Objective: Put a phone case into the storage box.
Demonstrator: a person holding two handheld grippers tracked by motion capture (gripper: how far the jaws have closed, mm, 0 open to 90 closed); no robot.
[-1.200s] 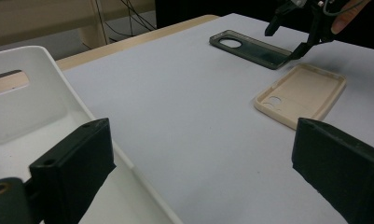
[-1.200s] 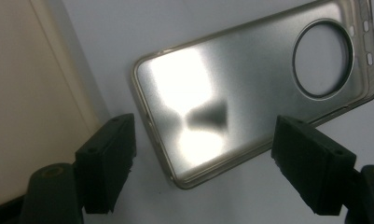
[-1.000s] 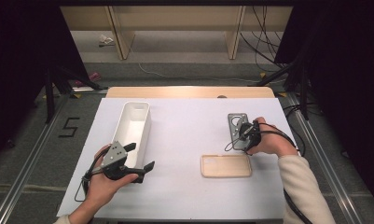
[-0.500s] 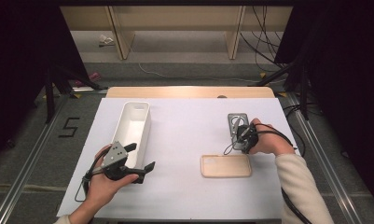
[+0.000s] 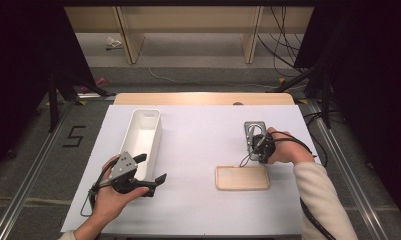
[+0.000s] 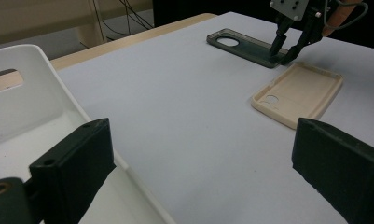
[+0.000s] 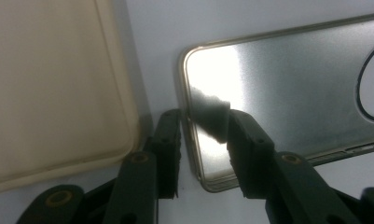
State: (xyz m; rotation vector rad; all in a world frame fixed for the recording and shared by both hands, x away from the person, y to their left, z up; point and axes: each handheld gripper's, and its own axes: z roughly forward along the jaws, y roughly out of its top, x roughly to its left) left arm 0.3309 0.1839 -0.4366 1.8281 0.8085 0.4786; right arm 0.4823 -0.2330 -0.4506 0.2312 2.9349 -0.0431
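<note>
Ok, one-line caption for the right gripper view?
Right gripper closing astride the grey phone case's end rim, one jaw inside, one outside, beside the beige case.

My right tool [image 5: 254, 145] sits on the grey phone case [image 5: 253, 131] near the desk's [image 5: 198, 130] right edge, its jaws having just been closing.

Between the bin [image 5: 144, 140] and the dark case [image 5: 254, 131] the counter [image 5: 198, 145] lies bare, a wide lane running from the far edge to the near one. The tan case [image 5: 242, 177] lies just near-side of the dark case, leaving only a narrow gap, where one jaw of the right tongs [image 7: 203, 140] stands. The bin's walls block low passage on its side.
</note>
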